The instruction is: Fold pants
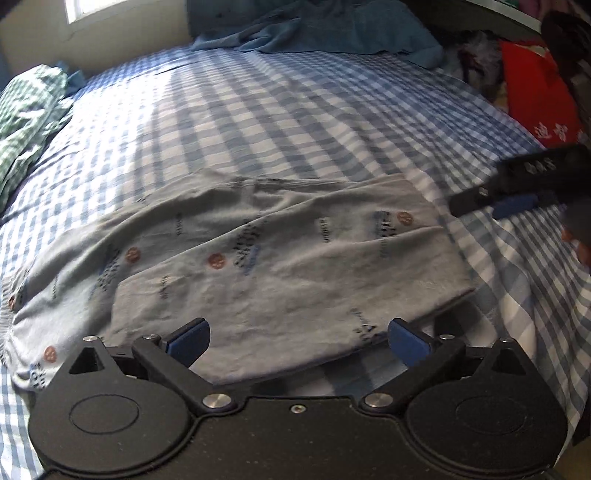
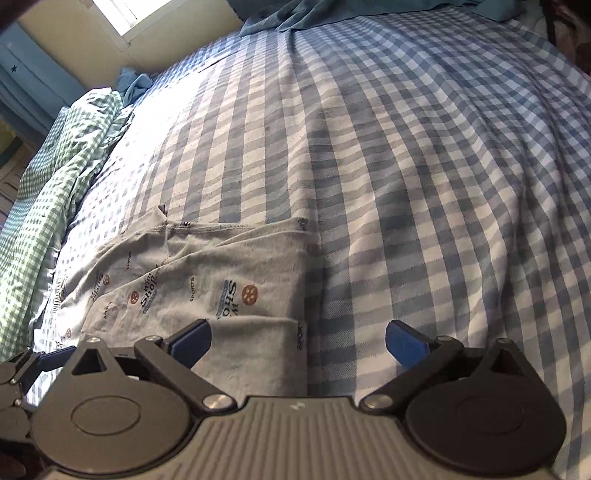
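The light grey printed pants (image 1: pixel 258 254) lie folded flat on the blue checked bed sheet (image 1: pixel 277 118). My left gripper (image 1: pixel 299 338) is open and empty, hovering over the near edge of the pants. The pants also show in the right wrist view (image 2: pixel 221 288), left of centre, with their right edge running straight down. My right gripper (image 2: pixel 299 338) is open and empty, above that right edge. The right gripper also shows in the left wrist view (image 1: pixel 513 195) at the right, beside the pants.
A green checked quilt (image 1: pixel 26 118) is bunched along the bed's left side. A blue blanket (image 1: pixel 325 29) lies at the far end. Red fabric (image 1: pixel 535 96) sits at the far right. A window (image 2: pixel 118 14) is at the back left.
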`<state>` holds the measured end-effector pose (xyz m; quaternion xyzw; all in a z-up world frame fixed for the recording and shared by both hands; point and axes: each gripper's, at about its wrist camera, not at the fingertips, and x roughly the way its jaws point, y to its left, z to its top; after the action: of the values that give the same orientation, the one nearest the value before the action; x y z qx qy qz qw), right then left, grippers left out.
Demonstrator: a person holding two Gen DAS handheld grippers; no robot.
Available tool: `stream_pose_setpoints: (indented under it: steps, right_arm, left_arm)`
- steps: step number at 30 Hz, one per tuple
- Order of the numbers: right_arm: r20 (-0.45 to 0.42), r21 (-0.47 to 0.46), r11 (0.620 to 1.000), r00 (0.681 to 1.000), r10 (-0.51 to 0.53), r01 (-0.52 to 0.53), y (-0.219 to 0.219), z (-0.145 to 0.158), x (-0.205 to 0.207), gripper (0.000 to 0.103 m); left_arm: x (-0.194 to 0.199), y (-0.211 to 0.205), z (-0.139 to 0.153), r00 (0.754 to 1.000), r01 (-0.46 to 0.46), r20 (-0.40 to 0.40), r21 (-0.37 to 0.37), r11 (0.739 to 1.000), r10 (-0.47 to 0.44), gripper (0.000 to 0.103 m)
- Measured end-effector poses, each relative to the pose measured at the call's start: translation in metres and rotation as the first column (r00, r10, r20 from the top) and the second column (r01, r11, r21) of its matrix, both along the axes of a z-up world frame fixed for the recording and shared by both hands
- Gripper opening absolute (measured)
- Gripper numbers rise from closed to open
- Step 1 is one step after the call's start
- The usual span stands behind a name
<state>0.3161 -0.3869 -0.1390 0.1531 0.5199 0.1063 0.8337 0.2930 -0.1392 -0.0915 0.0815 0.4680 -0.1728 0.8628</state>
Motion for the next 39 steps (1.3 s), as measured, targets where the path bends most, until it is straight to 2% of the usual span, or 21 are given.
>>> stream_pose_setpoints:
  steps: [2,4,8,9,10,12,14,16,18,20,22,25,27,28,29,31,32,33,36,39]
  right_arm:
    - [0.03,-0.071,0.992,0.994,0.103,-0.1,0.0,0.003,0.017,0.103]
    - [0.052,-0.153,0.967,0.975,0.216,-0.206,0.003,0.005,0.029,0.102]
    - [0.08,-0.234,0.876,0.89,0.449,-0.421,0.011,0.012,0.05,0.095]
    - [0.077,-0.243,0.854,0.869,0.489,-0.46,0.013,0.012,0.054,0.089]
    - [0.076,-0.252,0.831,0.846,0.528,-0.496,0.014,0.012,0.057,0.081]
    - [0.073,-0.271,0.777,0.793,0.605,-0.568,0.019,0.01,0.061,0.072]
    - [0.071,-0.294,0.724,0.741,0.668,-0.625,0.024,0.009,0.063,0.064]
    - [0.071,-0.304,0.68,0.696,0.714,-0.667,0.028,0.008,0.064,0.053]
    - [0.07,-0.311,0.641,0.656,0.751,-0.701,0.031,0.006,0.066,0.048]
    - [0.063,-0.314,0.605,0.619,0.783,-0.732,0.034,0.004,0.068,0.045]
    - [0.056,-0.308,0.57,0.583,0.81,-0.762,0.036,0.002,0.071,0.044]
    - [0.035,-0.302,0.518,0.534,0.845,-0.8,0.041,-0.002,0.079,0.044]
    - [0.014,-0.291,0.489,0.507,0.862,-0.823,0.044,-0.006,0.084,0.043]
    - [0.006,-0.282,0.474,0.492,0.87,-0.834,0.046,-0.008,0.086,0.036]
    - [0.0,-0.276,0.456,0.474,0.88,-0.846,0.047,-0.008,0.087,0.031]
    - [-0.01,-0.281,0.42,0.44,0.898,-0.863,0.051,-0.008,0.086,0.017]
    - [-0.011,-0.293,0.402,0.424,0.906,-0.867,0.053,-0.008,0.086,0.013]
    - [-0.01,-0.306,0.392,0.415,0.91,-0.868,0.054,-0.006,0.085,0.009]
    - [0.004,-0.352,0.383,0.408,0.913,-0.854,0.055,0.0,0.081,0.006]
    - [0.028,-0.375,0.405,0.427,0.904,-0.834,0.053,0.007,0.078,0.005]
  left_arm:
    - [-0.007,-0.024,0.0,0.998,0.059,0.031,0.024,0.998,-0.06,0.102]
    - [-0.011,-0.048,0.0,0.991,0.121,0.051,0.053,0.991,-0.123,0.102]
    - [-0.014,-0.089,-0.002,0.974,0.211,0.062,0.089,0.973,-0.217,0.102]
    - [-0.015,-0.097,-0.003,0.97,0.227,0.069,0.083,0.97,-0.233,0.1]
    - [-0.015,-0.103,-0.003,0.967,0.237,0.073,0.079,0.968,-0.243,0.096]
    - [-0.013,-0.118,-0.006,0.964,0.251,0.068,0.088,0.964,-0.257,0.09]
    - [-0.01,-0.129,-0.01,0.961,0.261,0.062,0.098,0.96,-0.268,0.079]
    - [-0.006,-0.138,-0.013,0.959,0.275,0.045,0.099,0.956,-0.281,0.072]
    - [-0.004,-0.145,-0.018,0.951,0.306,0.013,0.097,0.947,-0.308,0.059]
    - [-0.002,-0.151,-0.024,0.946,0.323,-0.021,0.128,0.938,-0.323,0.044]
    - [0.001,-0.153,-0.031,0.945,0.326,-0.057,0.141,0.935,-0.321,0.037]
    - [0.004,-0.151,-0.035,0.952,0.304,-0.078,0.133,0.943,-0.296,0.029]
    - [0.006,-0.149,-0.036,0.957,0.287,-0.086,0.127,0.949,-0.278,0.016]
    - [0.008,-0.148,-0.036,0.96,0.277,-0.09,0.128,0.952,-0.267,0.007]
    - [0.008,-0.148,-0.037,0.962,0.268,-0.091,0.127,0.955,-0.257,0.004]
    - [0.009,-0.146,-0.036,0.967,0.249,-0.089,0.111,0.962,-0.239,0.003]
    - [0.009,-0.145,-0.035,0.968,0.244,-0.088,0.108,0.964,-0.236,0.003]
    - [0.009,-0.145,-0.035,0.969,0.242,-0.083,0.105,0.965,-0.234,0.002]
    - [0.003,-0.144,-0.029,0.965,0.262,-0.062,0.101,0.96,-0.256,0.002]
    - [-0.004,-0.142,-0.024,0.957,0.291,-0.036,0.108,0.95,-0.289,0.002]
